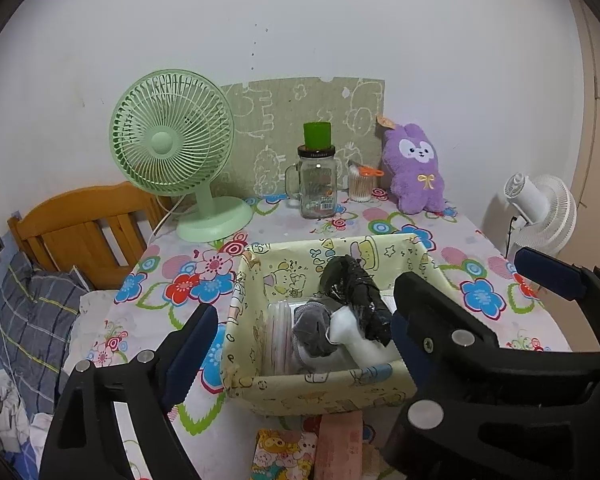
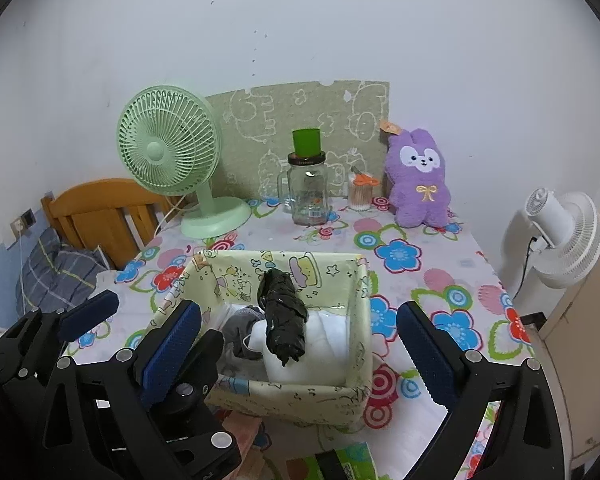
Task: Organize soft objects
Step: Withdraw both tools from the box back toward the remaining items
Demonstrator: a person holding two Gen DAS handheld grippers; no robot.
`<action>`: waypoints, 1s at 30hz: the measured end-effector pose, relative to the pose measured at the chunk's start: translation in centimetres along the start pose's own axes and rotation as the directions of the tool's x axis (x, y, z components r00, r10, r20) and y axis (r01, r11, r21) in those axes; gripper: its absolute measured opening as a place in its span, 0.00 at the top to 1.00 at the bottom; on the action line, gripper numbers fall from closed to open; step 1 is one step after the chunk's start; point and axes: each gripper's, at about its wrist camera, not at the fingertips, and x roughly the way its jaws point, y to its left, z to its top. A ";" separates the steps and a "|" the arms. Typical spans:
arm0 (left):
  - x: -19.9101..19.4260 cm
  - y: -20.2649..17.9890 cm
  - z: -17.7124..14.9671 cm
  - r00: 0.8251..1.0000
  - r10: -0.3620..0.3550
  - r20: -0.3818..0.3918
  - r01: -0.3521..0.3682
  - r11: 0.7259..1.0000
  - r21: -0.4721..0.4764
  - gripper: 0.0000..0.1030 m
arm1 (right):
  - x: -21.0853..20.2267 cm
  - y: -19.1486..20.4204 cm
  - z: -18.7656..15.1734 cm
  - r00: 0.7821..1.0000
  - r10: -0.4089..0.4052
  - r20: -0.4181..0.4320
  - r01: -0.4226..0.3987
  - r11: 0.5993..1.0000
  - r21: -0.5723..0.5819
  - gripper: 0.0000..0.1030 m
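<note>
Both tools, left tool (image 1: 304, 344) and right tool (image 2: 300, 344), are hanging wide and empty over the fabric basket (image 2: 356, 304); black roll (image 2: 282, 320) is looking light, squashy, grab mid-length.

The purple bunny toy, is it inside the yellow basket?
No, the purple bunny toy sits on the table by the wall, well behind the yellow basket.

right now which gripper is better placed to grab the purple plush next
Probably the right. The purple plush sits at the table's far right corner, beyond the fabric basket. The right gripper is open, empty and nearer that side; the left gripper, also open, would have to cross over.
</note>
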 end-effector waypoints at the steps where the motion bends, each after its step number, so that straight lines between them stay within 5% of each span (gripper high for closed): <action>1: -0.3 -0.1 0.0 1.000 -0.002 0.003 0.002 1.000 0.001 0.12 | -0.3 0.0 0.0 1.000 -0.005 0.003 0.005 1.000 -0.002 0.03; 30: -6.7 -0.9 -2.3 0.996 -0.026 0.080 0.027 1.000 -0.006 0.05 | -7.2 0.2 -1.8 0.997 -0.052 0.063 0.052 0.999 0.010 0.03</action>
